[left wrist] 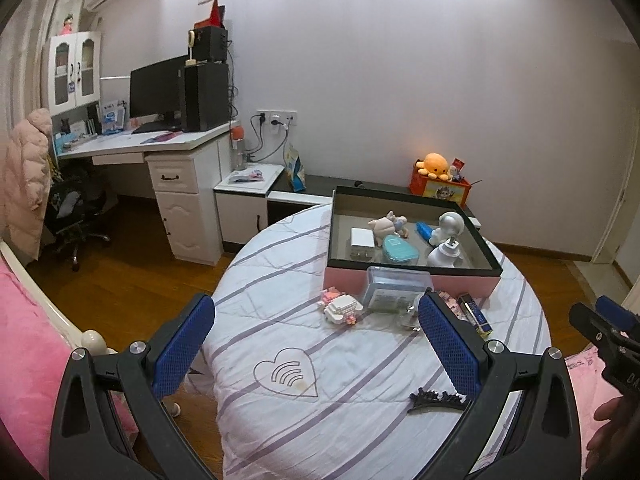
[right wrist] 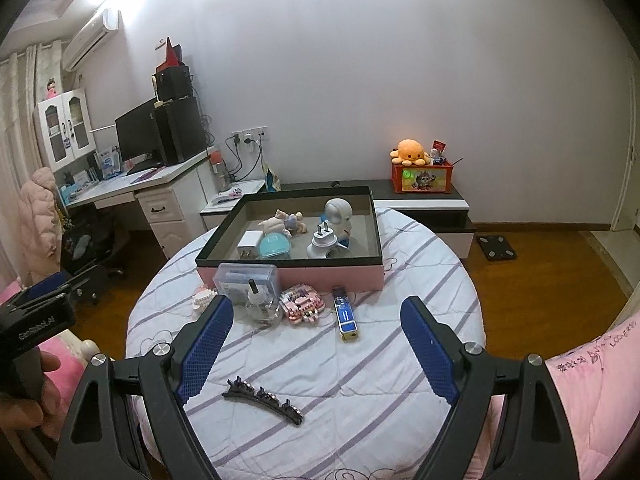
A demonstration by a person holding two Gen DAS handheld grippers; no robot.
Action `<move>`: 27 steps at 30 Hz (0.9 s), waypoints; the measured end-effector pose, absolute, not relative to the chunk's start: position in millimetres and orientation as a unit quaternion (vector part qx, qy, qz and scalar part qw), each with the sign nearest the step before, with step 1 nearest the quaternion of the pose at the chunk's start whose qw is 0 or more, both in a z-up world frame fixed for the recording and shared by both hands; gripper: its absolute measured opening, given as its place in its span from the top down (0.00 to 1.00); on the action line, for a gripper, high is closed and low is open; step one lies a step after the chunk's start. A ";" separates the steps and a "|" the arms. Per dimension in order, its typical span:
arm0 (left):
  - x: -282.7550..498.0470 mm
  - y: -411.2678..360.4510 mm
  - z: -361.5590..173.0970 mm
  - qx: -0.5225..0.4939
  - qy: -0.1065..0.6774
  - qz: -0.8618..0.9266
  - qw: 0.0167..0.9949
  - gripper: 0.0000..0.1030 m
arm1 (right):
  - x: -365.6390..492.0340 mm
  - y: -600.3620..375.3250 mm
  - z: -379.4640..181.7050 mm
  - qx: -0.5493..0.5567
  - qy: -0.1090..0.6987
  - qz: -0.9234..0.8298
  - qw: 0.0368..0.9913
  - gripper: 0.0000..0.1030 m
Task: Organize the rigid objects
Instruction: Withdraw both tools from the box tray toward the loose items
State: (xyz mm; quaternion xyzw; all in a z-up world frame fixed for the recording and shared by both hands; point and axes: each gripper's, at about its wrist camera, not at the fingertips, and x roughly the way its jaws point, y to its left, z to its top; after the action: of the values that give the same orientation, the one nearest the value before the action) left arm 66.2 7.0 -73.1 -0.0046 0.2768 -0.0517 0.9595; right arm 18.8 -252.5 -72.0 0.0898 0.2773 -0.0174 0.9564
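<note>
A pink box with a dark rim (left wrist: 412,276) (right wrist: 292,274) stands at the far side of the round quilted table (left wrist: 320,420) (right wrist: 360,400). Inside lie a white plug, a toy pig, a teal case and an astronaut figure. In front of it lie a clear plastic case (right wrist: 246,282) (left wrist: 396,286), a small glass bottle (right wrist: 262,308), a pink block toy (right wrist: 301,304), a white block toy (left wrist: 340,308), a blue-and-gold tube (right wrist: 346,316) (left wrist: 476,314) and a black hair clip (right wrist: 264,398) (left wrist: 438,400). My left gripper (left wrist: 320,344) and right gripper (right wrist: 320,344) are both open and empty above the table's near part.
A white desk (left wrist: 160,148) with monitor and speakers stands at the left. A low dark bench (right wrist: 424,200) behind the table carries an orange toy box with a plush octopus (right wrist: 410,150). Pink bedding (left wrist: 28,360) (right wrist: 592,400) lies on both sides.
</note>
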 end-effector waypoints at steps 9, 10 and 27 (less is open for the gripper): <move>70.1 17.2 -102.0 -0.004 0.310 -0.036 0.950 0.00 | 20.7 -263.7 -86.3 0.095 0.294 -0.029 0.951 0.16; 71.7 17.5 -105.8 -0.004 0.314 -0.035 0.949 0.00 | 21.7 -264.2 -88.4 0.095 0.296 -0.030 0.950 0.16; 115.6 -1.7 -142.6 0.025 0.352 -0.041 0.935 0.00 | 63.0 -263.3 -124.4 0.073 0.351 -0.030 0.933 0.16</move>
State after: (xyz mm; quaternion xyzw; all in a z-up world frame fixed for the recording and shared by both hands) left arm 115.6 -1.7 -142.6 0.0250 0.3524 -0.0406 0.9346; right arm 63.0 -263.3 -124.4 0.0731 0.3506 -0.0296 0.9332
